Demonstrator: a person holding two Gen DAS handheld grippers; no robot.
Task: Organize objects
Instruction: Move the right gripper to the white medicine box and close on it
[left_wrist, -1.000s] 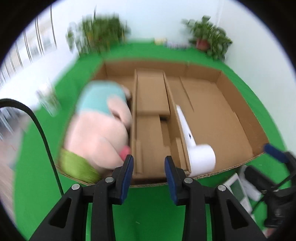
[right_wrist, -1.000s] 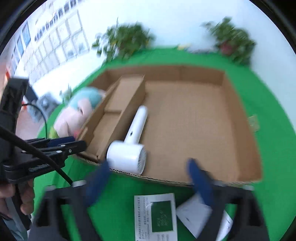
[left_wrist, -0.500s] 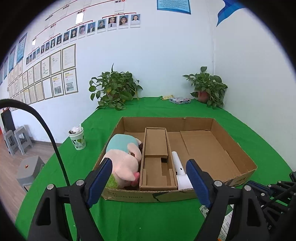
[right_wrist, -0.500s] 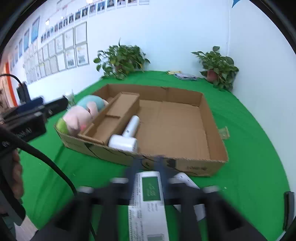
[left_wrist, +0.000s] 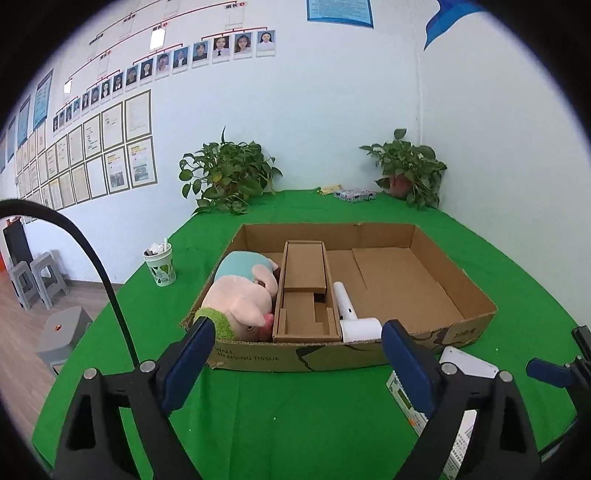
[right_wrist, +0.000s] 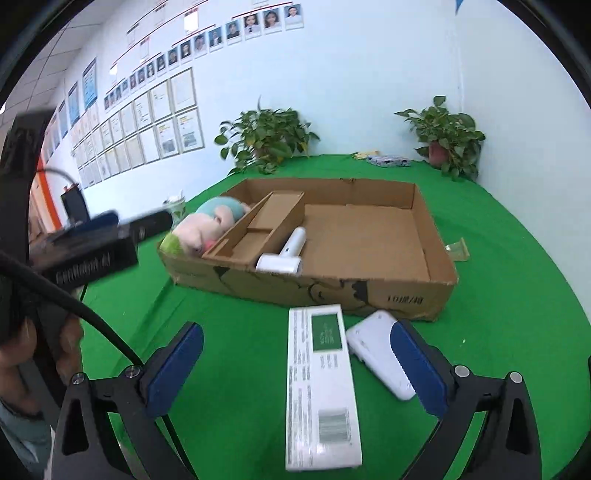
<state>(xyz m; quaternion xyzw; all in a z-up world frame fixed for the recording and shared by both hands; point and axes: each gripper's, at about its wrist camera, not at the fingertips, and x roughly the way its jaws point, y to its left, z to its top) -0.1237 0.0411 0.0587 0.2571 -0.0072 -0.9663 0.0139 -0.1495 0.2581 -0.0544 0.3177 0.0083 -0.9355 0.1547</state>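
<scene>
**Taking the white box next, with the right claw**

My right claw (right_wrist: 295, 363) is released and holds nothing. Its jaws have just been opening and now stand wide. Between them, a little ahead on the green cloth (right_wrist: 229, 369), lies the long white box (right_wrist: 320, 384), flat, with its length running away from me. Just to the right of it, partly under my right finger, lies the white case (right_wrist: 376, 354); whether the two touch I cannot tell. Beyond both is the carton (right_wrist: 310, 284), its front wall close behind them.

My left claw (left_wrist: 297, 363) is also released and empty; its jaws have just been opening too. Ahead of it the carton (left_wrist: 295, 356) has the plush (left_wrist: 240, 299) in the left part, the insert (left_wrist: 304, 291) in the middle and the dryer (left_wrist: 354, 317) just to the right of the insert.

I judge that the box is the next thing to put in. To do it well I should come down with one finger on each long side, near the middle of the length, so it does not swing. The right finger must go between box and case without pushing the case. The box is thin and flat, so the pads must reach down to the cloth before closing. The free floor on the right part of the carton looks the best place.
</scene>
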